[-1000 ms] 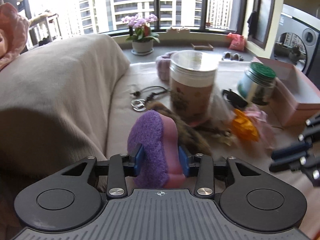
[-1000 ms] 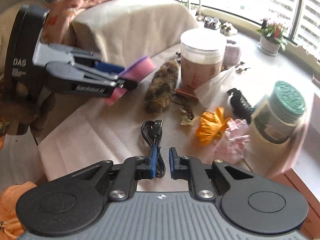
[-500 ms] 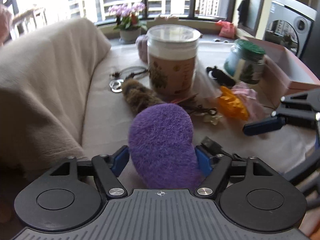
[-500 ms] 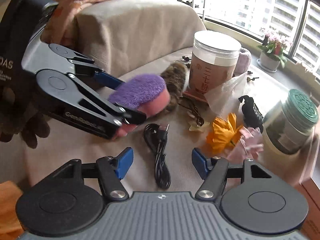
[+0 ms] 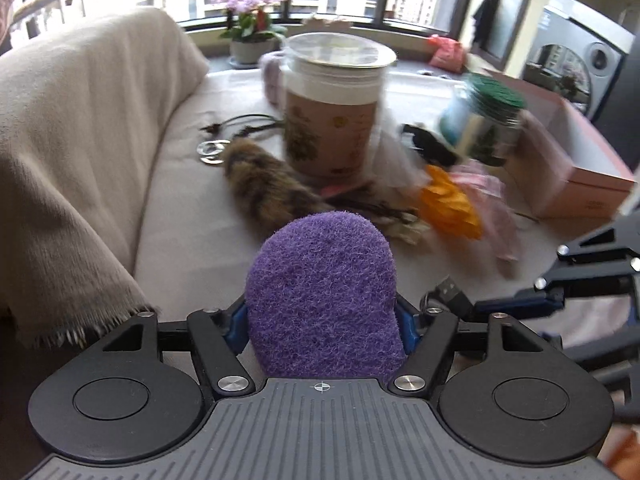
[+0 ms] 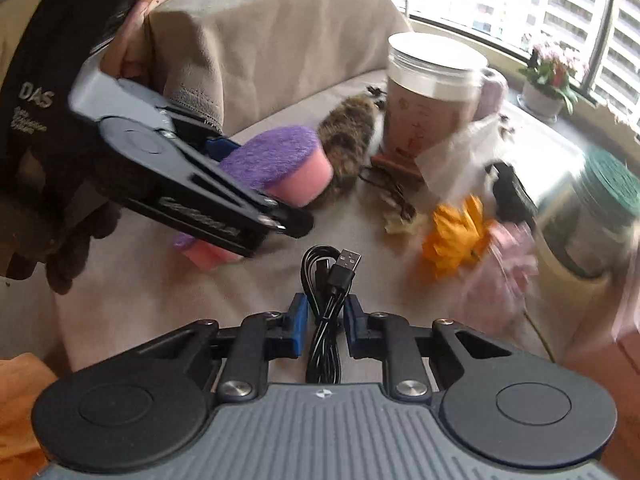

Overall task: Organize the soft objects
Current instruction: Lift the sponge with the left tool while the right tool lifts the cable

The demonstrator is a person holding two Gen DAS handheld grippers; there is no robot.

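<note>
A beige throw (image 5: 80, 128) drapes a tall form at the left edge of the cloth-covered table (image 5: 192, 208), and a pink box (image 5: 576, 160) stands at the far right below the window, where a potted plant (image 5: 250, 28) sits on the sill. Centre of the table holds a large clear-lidded canister (image 5: 334, 104), with a green-lidded jar (image 5: 486, 124) to its right, blurred. A brown furry tail (image 5: 268, 190) lies just left of the canister base, an orange fabric flower (image 5: 448, 206) and pale pink fabric beside it to the right. The left gripper (image 5: 322, 326) has its blue pads pressed wide against both sides of the sponge (image 5: 322, 294), purple scrub face up toward the camera; from the right wrist view the sponge (image 6: 280, 160) shows its pink foam underside and hangs above the cloth, near the furry tail (image 6: 346, 148). The right gripper (image 6: 324, 322) is narrowed to a slim gap with the coiled black USB cable (image 6: 328, 300) running between the pads; whether they actually pinch it cannot be told.
</note>
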